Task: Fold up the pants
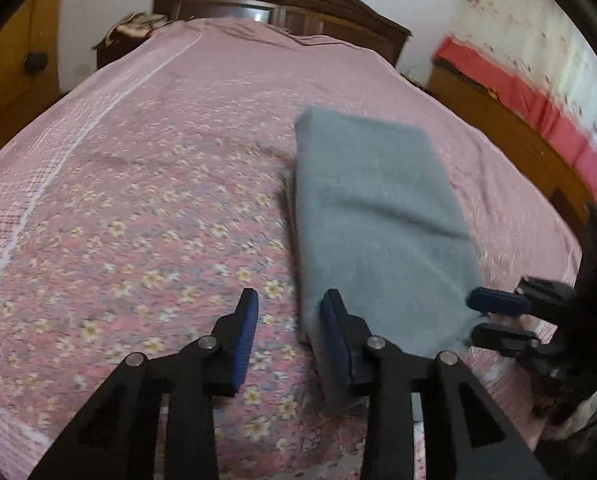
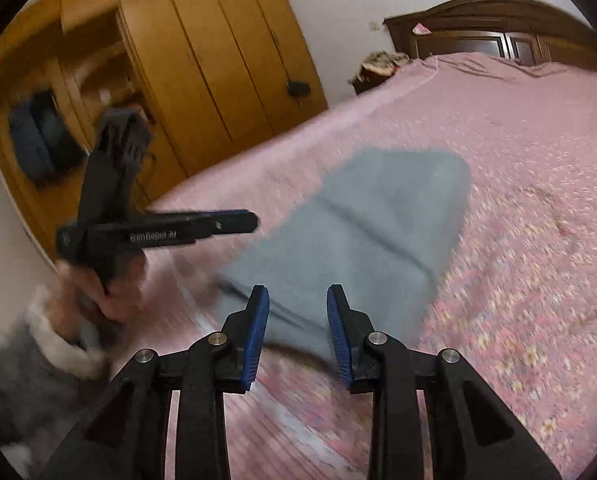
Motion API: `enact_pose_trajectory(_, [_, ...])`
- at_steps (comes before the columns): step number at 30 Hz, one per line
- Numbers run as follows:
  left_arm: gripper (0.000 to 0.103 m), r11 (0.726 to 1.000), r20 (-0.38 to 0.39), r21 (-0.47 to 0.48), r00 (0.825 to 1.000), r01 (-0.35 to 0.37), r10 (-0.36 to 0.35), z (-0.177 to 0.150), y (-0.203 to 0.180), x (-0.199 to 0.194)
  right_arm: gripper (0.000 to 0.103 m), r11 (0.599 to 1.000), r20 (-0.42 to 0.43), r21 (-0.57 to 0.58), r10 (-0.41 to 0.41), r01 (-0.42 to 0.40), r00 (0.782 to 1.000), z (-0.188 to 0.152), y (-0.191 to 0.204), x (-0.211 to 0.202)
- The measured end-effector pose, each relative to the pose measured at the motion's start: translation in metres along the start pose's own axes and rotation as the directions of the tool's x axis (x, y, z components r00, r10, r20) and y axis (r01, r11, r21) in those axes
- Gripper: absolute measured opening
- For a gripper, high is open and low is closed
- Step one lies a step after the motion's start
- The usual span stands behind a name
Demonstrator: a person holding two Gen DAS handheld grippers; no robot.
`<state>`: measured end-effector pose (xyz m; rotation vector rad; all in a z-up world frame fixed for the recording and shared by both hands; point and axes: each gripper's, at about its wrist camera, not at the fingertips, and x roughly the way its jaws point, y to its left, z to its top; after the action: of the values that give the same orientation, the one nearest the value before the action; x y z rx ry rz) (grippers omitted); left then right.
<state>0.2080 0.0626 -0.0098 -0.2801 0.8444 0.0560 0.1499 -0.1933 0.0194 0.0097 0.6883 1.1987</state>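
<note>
Both claws part-open beside folded pants (image 1: 378,216).

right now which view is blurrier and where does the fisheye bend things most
Right wrist view is blurrier: the folded grey-blue pants and left gripper smear with motion. Left wrist view is sharper, soft only at the right gripper. Both bend edges; the pink floral bedspread bulges.

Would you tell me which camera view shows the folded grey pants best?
The left wrist view: the pants lie sharp and almost whole on the bedspread. The right wrist view shows them blurred, their near edge behind the right gripper.
</note>
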Motion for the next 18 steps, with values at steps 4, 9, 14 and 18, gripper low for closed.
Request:
enact_pose_trajectory(4, [0.016,0.996,0.128,0.041,0.988,0.077,-0.082,0.016,-0.027,-0.039,0.018,0.991,-0.062,0.02,-0.129,0.13,0.99,0.002,-0.016,0.026])
enact_pose_trajectory(9, [0.016,0.991,-0.024,0.119,0.998,0.053,-0.051,-0.01,-0.056,-0.008,0.01,0.995,-0.115,0.079,-0.047,0.057,0.992,-0.012,-0.04,0.036])
enact_pose_trajectory(14, [0.016,0.994,-0.053,0.082,0.996,0.072,-0.067,-0.021,-0.042,-0.003,0.01,0.982,-0.004,0.178,0.061,-0.059,0.998,0.004,-0.059,0.016])
enact_pose_trajectory(18, [0.015,0.993,0.104,0.066,0.989,0.098,-0.104,0.006,-0.04,-0.031,0.011,0.991,0.029,0.131,-0.035,0.031,0.999,0.051,-0.07,0.02])
